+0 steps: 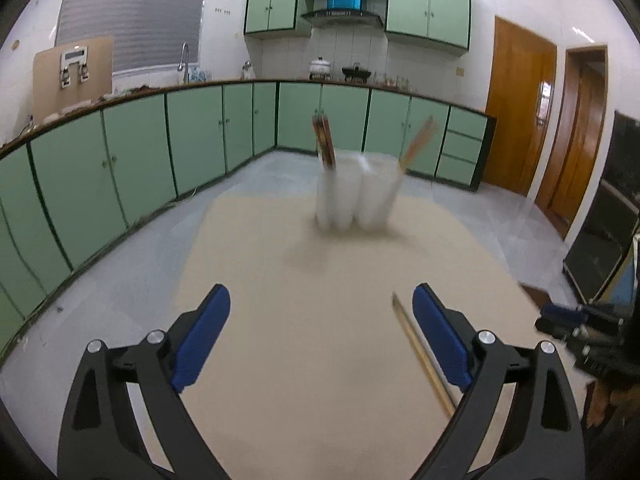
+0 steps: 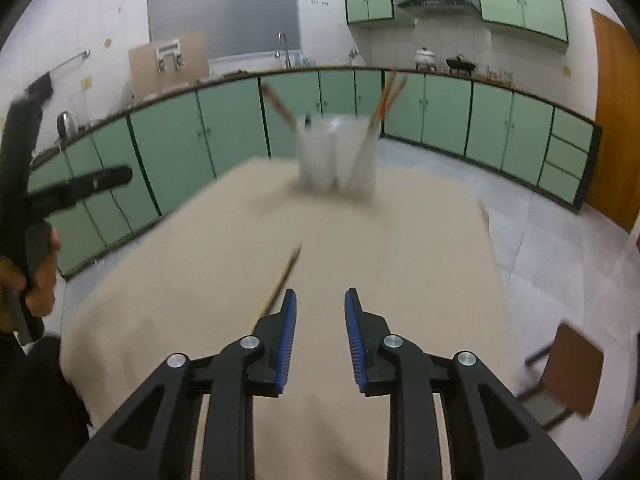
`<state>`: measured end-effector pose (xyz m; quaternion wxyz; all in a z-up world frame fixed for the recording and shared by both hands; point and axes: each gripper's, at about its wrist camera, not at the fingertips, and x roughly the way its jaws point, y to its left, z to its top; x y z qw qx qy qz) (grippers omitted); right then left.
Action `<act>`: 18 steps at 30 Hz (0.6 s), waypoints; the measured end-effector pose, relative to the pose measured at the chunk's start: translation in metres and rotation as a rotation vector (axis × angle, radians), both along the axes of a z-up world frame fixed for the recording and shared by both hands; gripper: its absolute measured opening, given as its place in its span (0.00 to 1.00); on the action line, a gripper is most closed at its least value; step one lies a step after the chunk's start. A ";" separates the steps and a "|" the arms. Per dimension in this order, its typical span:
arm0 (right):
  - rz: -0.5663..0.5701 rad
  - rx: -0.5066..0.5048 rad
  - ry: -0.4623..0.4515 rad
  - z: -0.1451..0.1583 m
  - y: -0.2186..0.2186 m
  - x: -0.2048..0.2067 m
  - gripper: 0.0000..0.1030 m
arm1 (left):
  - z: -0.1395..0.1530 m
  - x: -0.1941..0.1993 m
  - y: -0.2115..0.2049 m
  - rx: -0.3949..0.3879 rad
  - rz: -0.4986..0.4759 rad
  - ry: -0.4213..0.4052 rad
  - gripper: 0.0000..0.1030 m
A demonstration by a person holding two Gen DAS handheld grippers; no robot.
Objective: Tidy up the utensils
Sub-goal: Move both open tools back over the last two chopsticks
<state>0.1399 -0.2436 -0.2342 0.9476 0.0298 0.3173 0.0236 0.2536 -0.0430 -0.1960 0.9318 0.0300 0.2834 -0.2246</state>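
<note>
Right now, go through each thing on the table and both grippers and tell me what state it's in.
Left gripper: open wide, nothing between its pads.
Right gripper: partly open, nothing held.
Loose chopsticks: lying flat on the table, beside the left gripper's finger.
White holder: upright at the table's far end, blurred.
Chopsticks in holder: standing, leaning outward.

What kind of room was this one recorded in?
A home kitchen, most likely: green cabinets run along the walls under a counter with a sink tap, and a range hood hangs above cookware.
</note>
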 end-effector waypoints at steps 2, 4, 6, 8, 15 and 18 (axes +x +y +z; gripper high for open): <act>0.017 -0.019 0.041 -0.029 0.017 -0.019 0.24 | -0.013 -0.018 0.006 -0.002 0.005 0.013 0.87; 0.029 -0.009 0.071 -0.048 0.030 -0.035 0.24 | -0.025 -0.034 0.015 -0.011 0.018 0.035 0.87; 0.048 0.002 0.080 -0.058 0.043 -0.048 0.24 | -0.031 -0.043 0.022 -0.021 0.031 0.051 0.87; 0.078 -0.019 0.086 -0.064 0.055 -0.053 0.24 | -0.036 -0.048 0.028 -0.034 0.049 0.067 0.87; 0.098 -0.086 0.093 -0.076 0.077 -0.044 0.26 | -0.042 -0.056 0.030 -0.056 0.056 0.097 0.87; 0.099 -0.089 0.083 -0.078 0.081 -0.040 0.26 | -0.043 -0.057 0.031 -0.056 0.054 0.095 0.87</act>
